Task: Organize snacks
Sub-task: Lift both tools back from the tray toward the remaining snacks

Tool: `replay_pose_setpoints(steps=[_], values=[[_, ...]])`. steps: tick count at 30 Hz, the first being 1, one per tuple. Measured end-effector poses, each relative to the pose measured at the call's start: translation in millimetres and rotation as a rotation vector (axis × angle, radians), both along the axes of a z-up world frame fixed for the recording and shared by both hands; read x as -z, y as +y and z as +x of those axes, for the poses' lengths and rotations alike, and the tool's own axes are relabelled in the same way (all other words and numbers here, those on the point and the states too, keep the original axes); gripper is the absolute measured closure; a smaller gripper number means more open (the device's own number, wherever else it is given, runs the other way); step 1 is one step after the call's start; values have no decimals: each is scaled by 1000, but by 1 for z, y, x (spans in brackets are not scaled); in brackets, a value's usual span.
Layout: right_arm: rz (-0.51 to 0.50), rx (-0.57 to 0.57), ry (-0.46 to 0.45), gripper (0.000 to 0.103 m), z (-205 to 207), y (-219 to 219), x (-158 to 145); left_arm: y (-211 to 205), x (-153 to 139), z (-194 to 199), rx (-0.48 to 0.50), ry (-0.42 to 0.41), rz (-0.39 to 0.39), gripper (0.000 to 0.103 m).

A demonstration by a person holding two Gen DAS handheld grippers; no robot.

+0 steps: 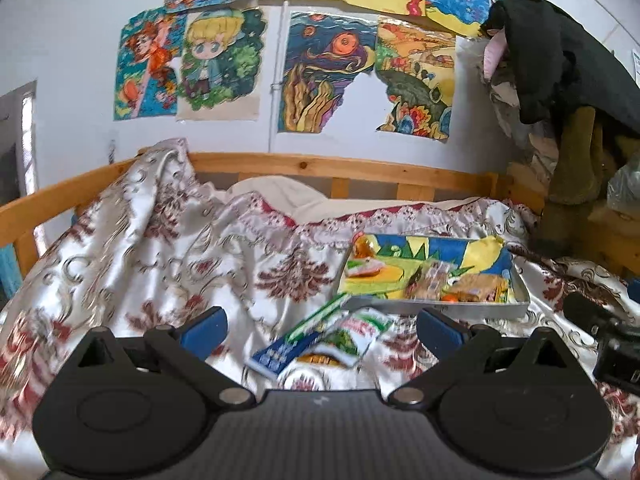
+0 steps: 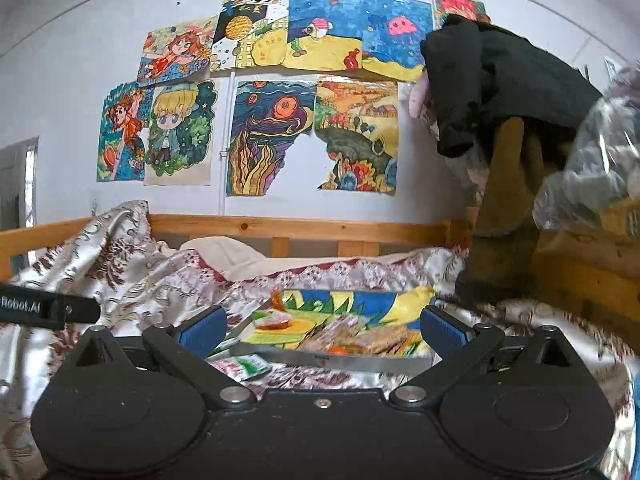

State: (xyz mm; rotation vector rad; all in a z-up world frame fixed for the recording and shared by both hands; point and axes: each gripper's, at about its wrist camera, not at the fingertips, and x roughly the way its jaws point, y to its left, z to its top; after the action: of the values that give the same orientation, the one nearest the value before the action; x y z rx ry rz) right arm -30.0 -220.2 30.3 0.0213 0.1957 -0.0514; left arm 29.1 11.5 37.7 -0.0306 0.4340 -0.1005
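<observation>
A metal tray (image 1: 476, 309) with a colourful drawing as lining lies on the patterned bedspread and holds several snack packets (image 1: 434, 280). In front of it, loose on the bed, lie a blue-and-green flat box (image 1: 294, 344) and a green-and-white packet (image 1: 354, 334). My left gripper (image 1: 322, 330) is open and empty, just above these loose snacks. My right gripper (image 2: 322, 328) is open and empty, facing the tray (image 2: 340, 360), with the green-and-white packet (image 2: 244, 366) at its lower left. The left gripper's body (image 2: 44, 308) shows at the far left of the right wrist view.
A wooden bed rail (image 1: 340, 166) runs along the wall with children's drawings. A pile of dark clothes and bags (image 1: 560, 80) stands at the right end of the bed. The right gripper's body (image 1: 612, 340) is at the right edge.
</observation>
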Motion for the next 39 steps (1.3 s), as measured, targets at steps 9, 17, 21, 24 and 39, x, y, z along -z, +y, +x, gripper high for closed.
replay_pose_setpoints(steps=[9, 17, 21, 24, 39], values=[[69, 39, 33, 1, -37, -1, -4, 23, 3, -39, -78, 40, -4, 0], [89, 59, 61, 1, -47, 7, -10, 27, -8, -48, -130, 56, -4, 0], [79, 57, 68, 1, -48, 12, -11, 30, -11, -45, -114, 87, -5, 0], [54, 54, 94, 1, -45, 14, -5, 31, -9, -40, -118, 112, -9, 0], [-107, -10, 238, 1, -8, 42, 23, 43, 17, 41, -110, 363, 119, 0]])
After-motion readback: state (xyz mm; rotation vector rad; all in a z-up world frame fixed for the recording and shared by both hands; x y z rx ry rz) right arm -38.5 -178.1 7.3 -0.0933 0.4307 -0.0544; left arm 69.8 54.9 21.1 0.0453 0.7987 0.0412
